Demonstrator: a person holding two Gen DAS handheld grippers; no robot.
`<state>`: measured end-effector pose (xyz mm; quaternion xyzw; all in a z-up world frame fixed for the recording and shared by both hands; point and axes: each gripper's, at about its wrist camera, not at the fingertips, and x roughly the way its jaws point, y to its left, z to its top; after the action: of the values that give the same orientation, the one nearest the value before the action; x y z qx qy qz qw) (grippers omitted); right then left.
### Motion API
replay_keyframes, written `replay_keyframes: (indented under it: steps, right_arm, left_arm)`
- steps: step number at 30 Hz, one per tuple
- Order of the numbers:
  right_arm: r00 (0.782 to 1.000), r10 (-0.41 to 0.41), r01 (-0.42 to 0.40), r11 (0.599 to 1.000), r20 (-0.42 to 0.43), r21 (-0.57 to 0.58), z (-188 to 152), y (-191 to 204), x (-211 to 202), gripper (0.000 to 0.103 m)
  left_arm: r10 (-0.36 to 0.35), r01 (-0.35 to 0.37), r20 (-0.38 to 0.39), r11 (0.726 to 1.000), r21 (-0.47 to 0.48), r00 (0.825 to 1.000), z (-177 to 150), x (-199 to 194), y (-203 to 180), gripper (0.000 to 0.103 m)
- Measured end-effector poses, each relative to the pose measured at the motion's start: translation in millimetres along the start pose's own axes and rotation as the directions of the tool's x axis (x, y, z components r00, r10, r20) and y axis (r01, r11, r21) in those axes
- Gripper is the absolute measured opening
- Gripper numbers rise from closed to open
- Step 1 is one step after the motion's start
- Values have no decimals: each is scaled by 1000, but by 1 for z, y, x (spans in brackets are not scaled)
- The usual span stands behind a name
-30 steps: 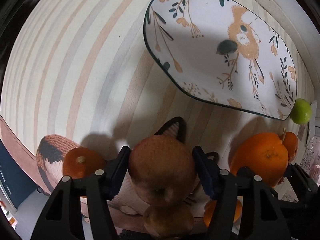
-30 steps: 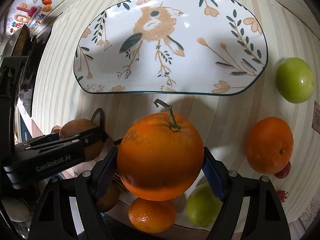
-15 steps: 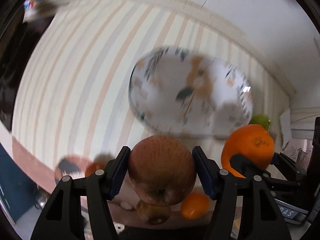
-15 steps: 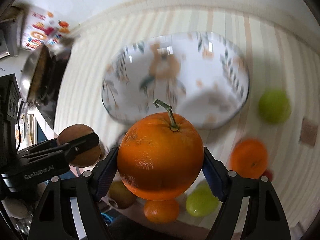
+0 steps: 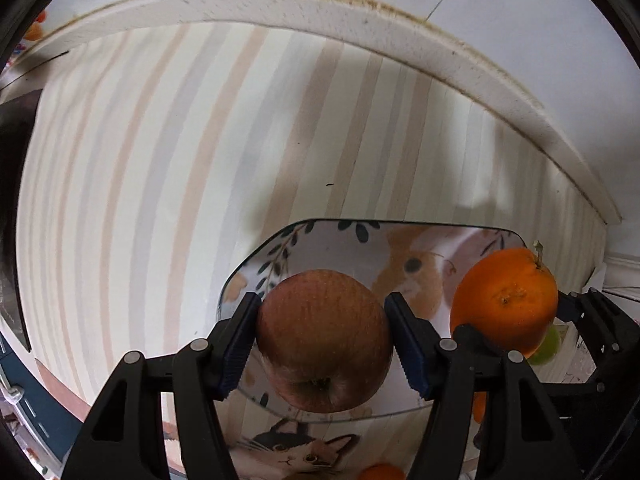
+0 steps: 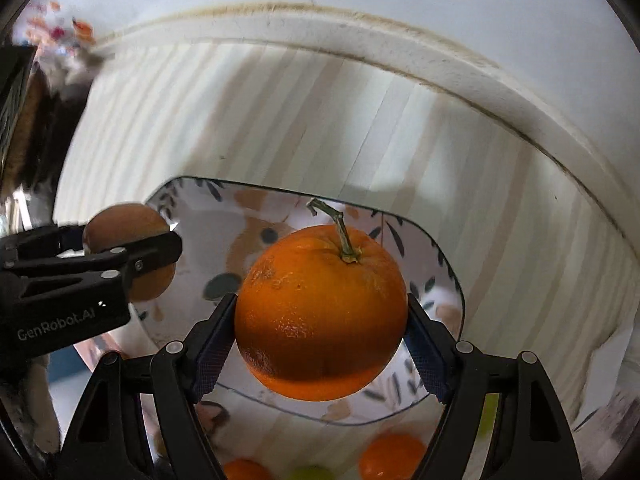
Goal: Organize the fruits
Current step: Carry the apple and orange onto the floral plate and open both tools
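Observation:
My left gripper (image 5: 324,336) is shut on a red-brown apple (image 5: 324,340) and holds it above the near left part of a white plate (image 5: 344,244) painted with a bird and leaves. My right gripper (image 6: 320,320) is shut on a large orange (image 6: 320,312) with a stem, held above the same plate (image 6: 188,208). In the left wrist view the orange (image 5: 504,300) shows at the right. In the right wrist view the apple (image 6: 120,224) and left gripper show at the left.
The plate lies on a striped table (image 5: 160,160) with a raised white edge (image 5: 280,4) against the wall. Below the grippers lie more oranges (image 6: 390,456), a green fruit (image 5: 546,350) and a cat-print mat (image 5: 296,452).
Both grippers have lifted and moved forward with their fruit, from the near side of the plate to above it. The views now look further toward the wall.

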<state>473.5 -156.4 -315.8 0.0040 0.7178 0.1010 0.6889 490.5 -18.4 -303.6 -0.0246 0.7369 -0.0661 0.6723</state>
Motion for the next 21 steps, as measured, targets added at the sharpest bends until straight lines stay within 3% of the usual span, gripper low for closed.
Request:
replay_keyframes:
  steps: [7,12,13,15,21]
  right_arm:
    - [998,-16,14,999,-62,-29,11,-5,7,82]
    - [996,-12,10,1000,-83,-25,22,-10,4,83]
    - [996,-3,1,1000,-86,-22,22,-11,2,83]
    - [996,27,-28,1000,-84,-8,24,-13,-1,95]
    - [999,34,-34,999,-35,2,14,-22,-20,95]
  left_arm:
    - [44,-44,-28,999,10,999,9,15,-4,62]
    - [31,-31,-28,999,-6,999,9,18,-4,63]
    - [23,-23,-24,1000,-7,999,9,17,-4,64]
    - [14,-15,-17,1000,-12,1000,11,13,-2,78]
    - [7,-6,21,999,-40,1000,-1,-6,5,80]
